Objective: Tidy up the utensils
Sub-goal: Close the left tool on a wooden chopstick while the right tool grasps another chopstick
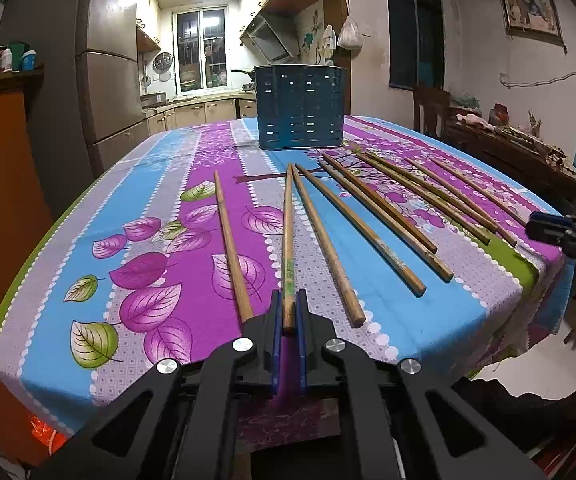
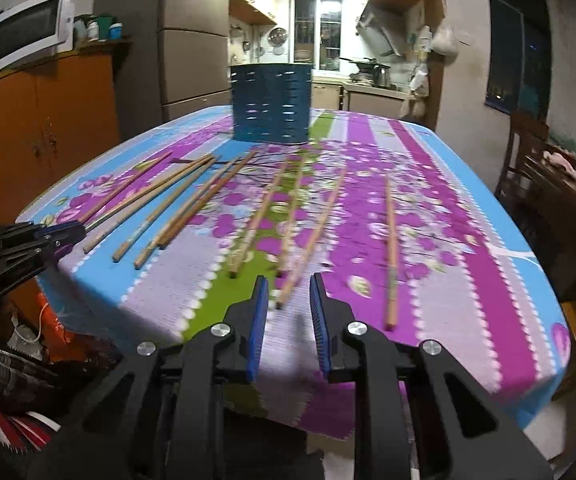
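Observation:
Several wooden chopsticks lie spread on a floral tablecloth. A blue slotted utensil holder stands upright at the far side; it also shows in the right wrist view. My left gripper is shut on the near end of one chopstick, which still rests on the cloth. My right gripper is open, its jaws on either side of the near tip of a chopstick at the front edge. The left gripper shows at the left of the right wrist view.
An orange cabinet with a microwave stands left of the table. A fridge and the kitchen are behind. A dark side table with clutter and a chair stand at the right.

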{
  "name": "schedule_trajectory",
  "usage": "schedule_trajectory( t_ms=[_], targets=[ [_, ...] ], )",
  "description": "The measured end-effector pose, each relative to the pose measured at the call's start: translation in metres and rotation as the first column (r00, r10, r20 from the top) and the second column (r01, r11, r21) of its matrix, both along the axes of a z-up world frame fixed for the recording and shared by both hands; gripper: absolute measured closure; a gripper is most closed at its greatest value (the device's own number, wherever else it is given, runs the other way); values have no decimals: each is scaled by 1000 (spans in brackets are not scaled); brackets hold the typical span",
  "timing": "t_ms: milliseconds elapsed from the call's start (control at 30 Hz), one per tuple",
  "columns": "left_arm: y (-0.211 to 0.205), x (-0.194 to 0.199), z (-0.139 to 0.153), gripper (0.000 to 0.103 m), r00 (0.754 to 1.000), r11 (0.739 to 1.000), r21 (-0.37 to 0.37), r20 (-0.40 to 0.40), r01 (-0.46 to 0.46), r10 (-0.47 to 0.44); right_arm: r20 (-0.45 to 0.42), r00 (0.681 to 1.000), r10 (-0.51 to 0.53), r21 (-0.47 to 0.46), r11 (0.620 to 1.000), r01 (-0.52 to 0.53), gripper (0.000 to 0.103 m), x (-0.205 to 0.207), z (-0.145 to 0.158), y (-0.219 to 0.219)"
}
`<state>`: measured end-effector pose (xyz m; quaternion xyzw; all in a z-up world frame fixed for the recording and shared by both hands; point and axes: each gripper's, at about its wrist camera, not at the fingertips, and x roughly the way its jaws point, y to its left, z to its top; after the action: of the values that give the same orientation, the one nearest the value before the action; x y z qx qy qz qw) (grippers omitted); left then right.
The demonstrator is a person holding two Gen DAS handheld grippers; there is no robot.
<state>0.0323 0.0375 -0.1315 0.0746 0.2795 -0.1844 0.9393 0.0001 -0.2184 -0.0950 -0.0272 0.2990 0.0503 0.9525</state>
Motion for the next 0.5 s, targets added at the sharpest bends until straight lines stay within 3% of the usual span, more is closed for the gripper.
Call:
schedule_trajectory(
  t_ms=[133,433,500],
  targets=[
    [0,0,0,95,1000,1000,-6,-3,-2,2,-2,998,-63,-30,998,63,83,10,-8,5],
    [0,1,0,95,1000,1000,-4,-1,-2,2,-33,990,-135,46,990,137,83,17,-17,0],
    [0,2,0,95,1000,1000,-7,-3,-1,1,-32,989,-147,58,987,148,90,17,-17,0]
  ],
)
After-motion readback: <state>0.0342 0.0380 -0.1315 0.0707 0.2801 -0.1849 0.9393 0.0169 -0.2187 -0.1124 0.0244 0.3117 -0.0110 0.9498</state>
